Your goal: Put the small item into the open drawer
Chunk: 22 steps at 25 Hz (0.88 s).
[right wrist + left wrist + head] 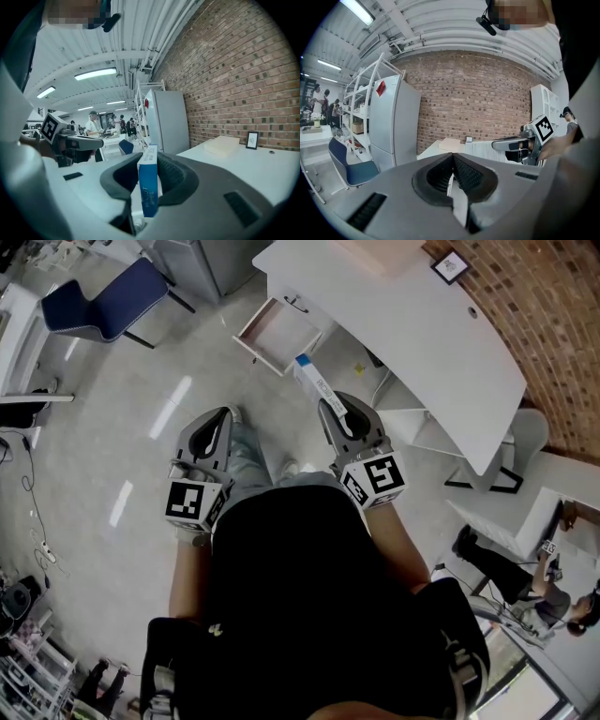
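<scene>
Head view only: the open drawer (278, 336), a shallow pale rectangular tray, stands pulled out from under the long edge of the white desk (412, 329), above glossy grey floor (141, 427). Neither gripper view shows it. The small box (312, 381), a slim blue-and-white carton, juts from the right gripper (330, 409). Its far end is aimed at the drawer, near it but apart, over the floor and not over the desk. Right gripper view: claw clamped on the carton's two flat faces, dark ribbed pads pressing either side. The box stands on edge with its narrow blue side toward the camera. That view alone gives the desk top side-on, smooth and white. On it a flat pale box (225, 144) and a small frame (252, 139) stand near the edge that runs along the rough brick wall (234, 70). Left gripper (228, 415): from above only grey curved shells show. Its own view shows the ribbed pads together at the tip, nothing between them. That view also takes in a tall smooth fridge (396, 124) and a blue chair (349, 166) with a padded seat.
</scene>
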{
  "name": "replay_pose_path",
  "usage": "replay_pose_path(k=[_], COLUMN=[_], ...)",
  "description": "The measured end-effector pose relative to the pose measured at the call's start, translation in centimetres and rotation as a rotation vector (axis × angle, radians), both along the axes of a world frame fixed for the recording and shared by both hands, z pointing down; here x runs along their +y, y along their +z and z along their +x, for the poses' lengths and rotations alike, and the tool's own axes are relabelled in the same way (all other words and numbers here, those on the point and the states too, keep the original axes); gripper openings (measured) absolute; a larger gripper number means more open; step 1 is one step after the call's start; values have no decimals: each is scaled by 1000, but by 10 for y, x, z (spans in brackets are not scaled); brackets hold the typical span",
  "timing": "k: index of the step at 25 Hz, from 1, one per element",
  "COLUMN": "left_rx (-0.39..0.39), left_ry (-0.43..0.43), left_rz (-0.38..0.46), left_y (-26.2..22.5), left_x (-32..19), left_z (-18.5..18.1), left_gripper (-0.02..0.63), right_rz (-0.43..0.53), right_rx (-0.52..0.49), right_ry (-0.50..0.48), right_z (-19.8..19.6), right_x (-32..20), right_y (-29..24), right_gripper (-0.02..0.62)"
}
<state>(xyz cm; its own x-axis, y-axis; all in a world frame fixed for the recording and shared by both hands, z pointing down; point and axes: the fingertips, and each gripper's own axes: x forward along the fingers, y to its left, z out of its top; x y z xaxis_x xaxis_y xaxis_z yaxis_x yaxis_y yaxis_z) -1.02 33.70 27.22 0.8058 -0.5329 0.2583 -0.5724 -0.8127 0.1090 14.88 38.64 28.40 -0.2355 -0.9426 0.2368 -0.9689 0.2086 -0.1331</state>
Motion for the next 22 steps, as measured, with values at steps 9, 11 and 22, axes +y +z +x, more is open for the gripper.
replay_pose_path(k=[9,11,22], left_rx=[5,5,3], left_ry=[74,90,123], left_rz=[-7,-9,-52], left_y=[2,0,9], left_x=[-126,-155,-256], left_z=[-16,-23,-53], left_gripper=[2,2,3], right_rz=[-49,-61,-131], right_rx=[34,37,38], right_ry=[43,55,108], right_z=[-17,-23,-50], right_x=[-109,-135,-238], right_y=[8,8,20], right_gripper=[101,101,101])
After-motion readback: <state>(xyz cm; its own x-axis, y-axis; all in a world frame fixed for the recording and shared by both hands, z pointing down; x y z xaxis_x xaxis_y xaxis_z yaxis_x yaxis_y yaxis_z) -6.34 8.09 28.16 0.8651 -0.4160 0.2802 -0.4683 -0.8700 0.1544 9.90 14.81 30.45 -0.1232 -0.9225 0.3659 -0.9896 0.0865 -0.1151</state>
